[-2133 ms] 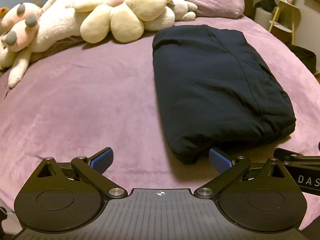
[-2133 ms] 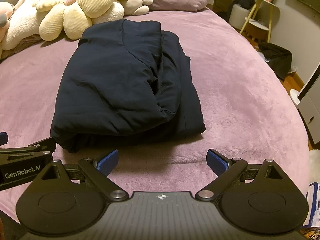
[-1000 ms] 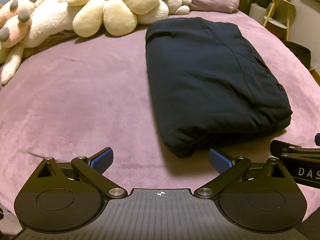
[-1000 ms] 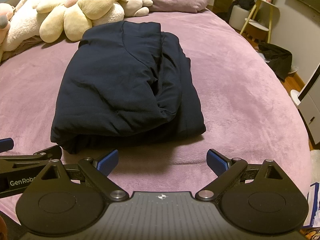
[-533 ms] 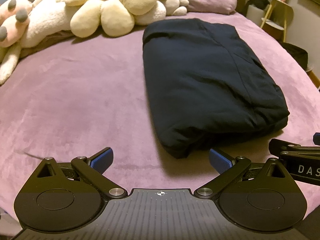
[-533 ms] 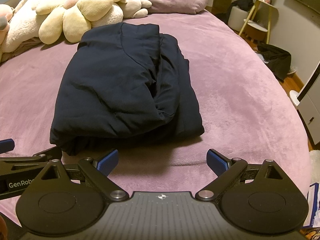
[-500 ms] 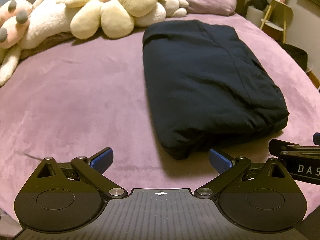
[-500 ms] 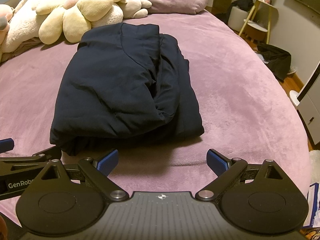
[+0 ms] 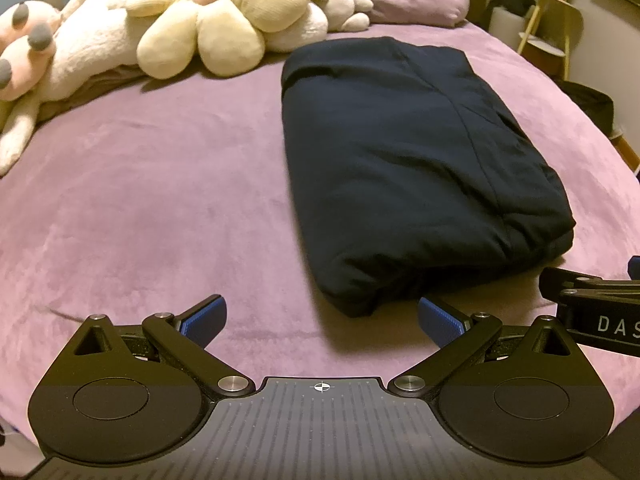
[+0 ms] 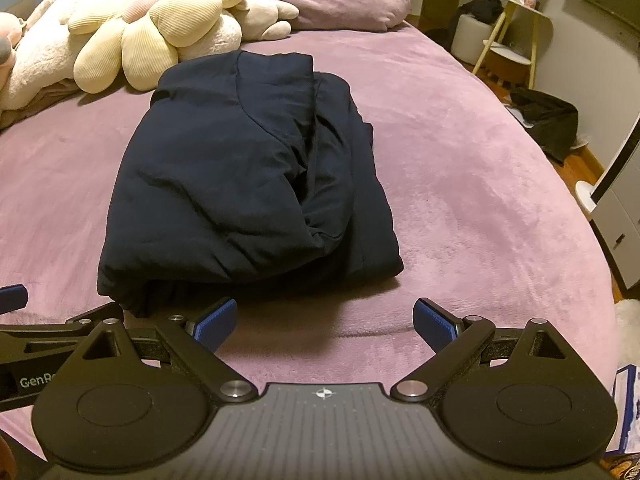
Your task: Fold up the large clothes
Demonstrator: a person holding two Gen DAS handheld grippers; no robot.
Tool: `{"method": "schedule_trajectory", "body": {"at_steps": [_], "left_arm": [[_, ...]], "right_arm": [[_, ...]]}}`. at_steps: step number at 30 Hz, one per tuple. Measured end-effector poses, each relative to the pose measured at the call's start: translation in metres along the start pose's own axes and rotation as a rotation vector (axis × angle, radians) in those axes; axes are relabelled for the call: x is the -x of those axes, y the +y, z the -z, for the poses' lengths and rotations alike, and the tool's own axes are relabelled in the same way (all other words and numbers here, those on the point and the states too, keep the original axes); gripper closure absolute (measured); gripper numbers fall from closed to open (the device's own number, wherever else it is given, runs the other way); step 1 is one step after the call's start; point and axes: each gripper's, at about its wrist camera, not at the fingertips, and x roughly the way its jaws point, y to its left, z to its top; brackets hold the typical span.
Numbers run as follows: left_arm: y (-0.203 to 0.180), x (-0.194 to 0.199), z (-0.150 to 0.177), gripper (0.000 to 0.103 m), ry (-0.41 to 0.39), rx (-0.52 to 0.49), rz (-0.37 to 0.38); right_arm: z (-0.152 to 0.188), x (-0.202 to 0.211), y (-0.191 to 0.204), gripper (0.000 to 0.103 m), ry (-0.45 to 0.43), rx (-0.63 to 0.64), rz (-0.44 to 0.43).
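Both-handed, the left claw (image 9: pixel 322 318) and right claw (image 10: pixel 324 320) gape wide and hold nothing, hovering just short of the near edge of a folded navy garment (image 10: pixel 248 176). It lies on the mauve bed (image 9: pixel 140 200), with plush toys (image 9: pixel 224 28) beyond.

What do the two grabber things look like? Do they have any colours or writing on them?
Both are matte black. The left gripper and right gripper each have two angled arms tipped with ridged blue pads, silver round pins, two big round discs and a ribbed grey middle plate with a small crosshair mark. White lettering shows on their sides: "DAS" on the right one, "GenR" on the left. No cables or sleeves show.
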Motion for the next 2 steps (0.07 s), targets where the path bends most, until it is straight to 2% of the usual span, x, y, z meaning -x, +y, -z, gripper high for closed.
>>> {"method": "schedule_trajectory", "body": {"at_steps": [2], "left_arm": [[-0.0003,-0.0001,0.0000,0.000,-0.001,-0.002,0.000]], "right_arm": [[-0.0002,-0.0002,0.0003,0.007,0.000,-0.002,0.000]]}}
